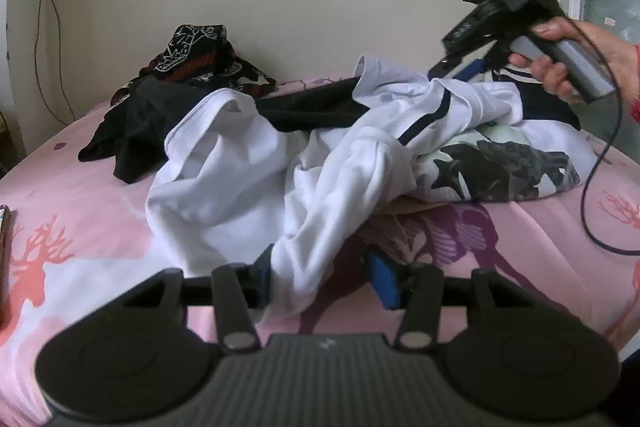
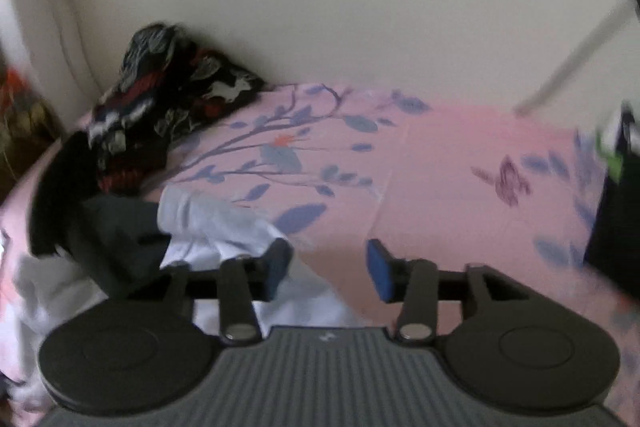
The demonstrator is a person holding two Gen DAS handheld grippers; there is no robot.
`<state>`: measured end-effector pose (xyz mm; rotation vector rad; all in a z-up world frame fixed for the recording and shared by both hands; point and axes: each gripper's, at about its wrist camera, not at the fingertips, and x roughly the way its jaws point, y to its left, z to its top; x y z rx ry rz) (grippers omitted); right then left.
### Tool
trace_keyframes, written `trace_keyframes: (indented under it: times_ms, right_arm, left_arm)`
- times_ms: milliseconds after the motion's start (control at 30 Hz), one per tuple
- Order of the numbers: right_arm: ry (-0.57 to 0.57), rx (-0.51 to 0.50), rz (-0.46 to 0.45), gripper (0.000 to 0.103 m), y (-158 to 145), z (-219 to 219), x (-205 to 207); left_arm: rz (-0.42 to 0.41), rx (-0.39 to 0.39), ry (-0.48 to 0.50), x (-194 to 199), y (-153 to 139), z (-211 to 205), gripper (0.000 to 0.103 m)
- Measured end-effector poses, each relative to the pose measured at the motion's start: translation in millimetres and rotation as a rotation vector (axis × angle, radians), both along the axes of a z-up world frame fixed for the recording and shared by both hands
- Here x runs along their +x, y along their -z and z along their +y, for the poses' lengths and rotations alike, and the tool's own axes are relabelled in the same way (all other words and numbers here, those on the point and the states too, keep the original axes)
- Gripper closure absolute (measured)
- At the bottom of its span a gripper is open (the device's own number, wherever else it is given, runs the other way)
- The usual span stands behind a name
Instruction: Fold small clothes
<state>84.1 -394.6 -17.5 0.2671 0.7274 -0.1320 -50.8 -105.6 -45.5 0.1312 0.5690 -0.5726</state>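
A crumpled white shirt (image 1: 256, 167) lies in the middle of a pink bed (image 1: 80, 219), with a black garment (image 1: 136, 123) behind it toward the wall. The left claw (image 1: 326, 277) sits at the shirt's near edge, its blue pads partly apart with a hanging fold of white cloth between them; whether they pinch it cannot be told. The right claw (image 2: 330, 269), held in a hand (image 1: 560, 61) beyond the shirt, is partly open over bare sheet and holds nothing.
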Motion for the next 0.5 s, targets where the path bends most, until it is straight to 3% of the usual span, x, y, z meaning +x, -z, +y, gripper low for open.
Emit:
trace_keyframes:
  times_ms: [100,233,267,300,333,367,400,500]
  right_arm:
    - [-0.053,-0.016,-0.005,0.039,1.5,7.2,-17.0]
    - [-0.061,-0.003,0.059,0.039,19.2,7.4,-21.5]
    - [-0.059,0.031,0.075,0.041,25.3,2.5,-22.4]
    - [-0.064,0.074,0.087,0.057,30.7,-0.8,-24.1]
    - [-0.068,0.100,0.090,0.062,35.0,-0.7,-25.9]
    - [-0.071,0.105,0.072,0.075,34.1,-1.5,-31.5]
    - [-0.073,0.102,0.050,0.090,31.5,-0.1,-35.4]
    - [-0.053,0.123,-0.062,0.093,8.0,-4.8,-54.6]
  left_arm:
    - [0.012,-0.004,0.001,3.7,0.8,-1.2,0.055]
    - [0.031,-0.010,-0.001,8.8,-1.3,-0.8,0.059]
    - [0.035,-0.015,-0.006,10.0,-1.8,-0.2,0.066]
    - [0.038,-0.018,-0.012,10.8,-1.7,0.5,0.072]
    - [0.040,-0.018,-0.020,12.0,-1.9,0.9,0.086]
    - [0.048,-0.017,-0.028,13.3,-2.4,1.2,0.094]
    - [0.053,-0.024,-0.036,14.5,-3.7,2.2,0.094]
    - [0.015,-0.061,-0.066,12.4,-15.4,7.9,0.096]
